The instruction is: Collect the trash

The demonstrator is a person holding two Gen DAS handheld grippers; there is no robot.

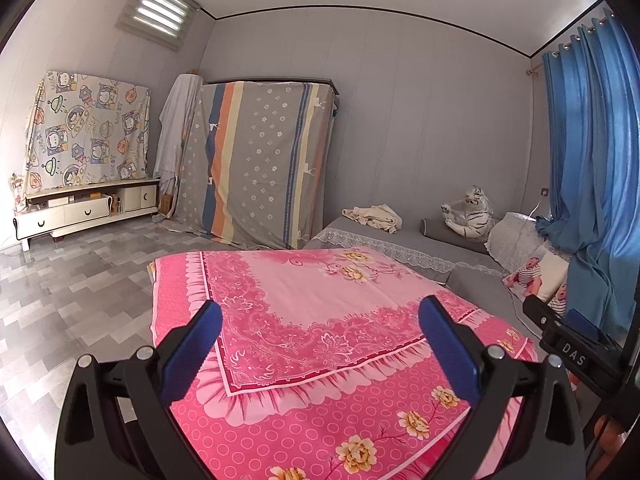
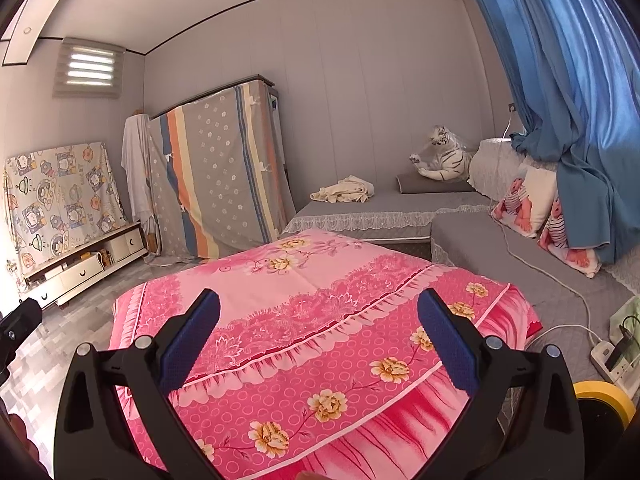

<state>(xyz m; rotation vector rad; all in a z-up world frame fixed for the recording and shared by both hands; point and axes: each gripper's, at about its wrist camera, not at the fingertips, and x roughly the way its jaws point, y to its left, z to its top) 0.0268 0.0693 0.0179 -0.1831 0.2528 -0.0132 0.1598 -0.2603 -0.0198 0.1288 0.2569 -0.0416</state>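
My left gripper (image 1: 320,312) is open and empty, held above a table draped in a pink floral cloth (image 1: 304,292). My right gripper (image 2: 318,306) is open and empty above the same cloth (image 2: 320,280). No trash shows on the cloth in either view. The right gripper's body (image 1: 568,340) shows at the right edge of the left wrist view, and the left gripper's body (image 2: 18,324) at the left edge of the right wrist view.
A grey L-shaped sofa (image 2: 380,204) holds a cream cloth (image 2: 344,192), a toy white tiger (image 2: 444,158) and baby-print cushions (image 2: 520,204). Blue curtain (image 2: 568,100) at right. A power strip (image 2: 612,360) and yellow tape roll (image 2: 604,396) lie near right. Covered wardrobe (image 1: 260,160) and a low cabinet (image 1: 88,208) stand across the tiled floor.
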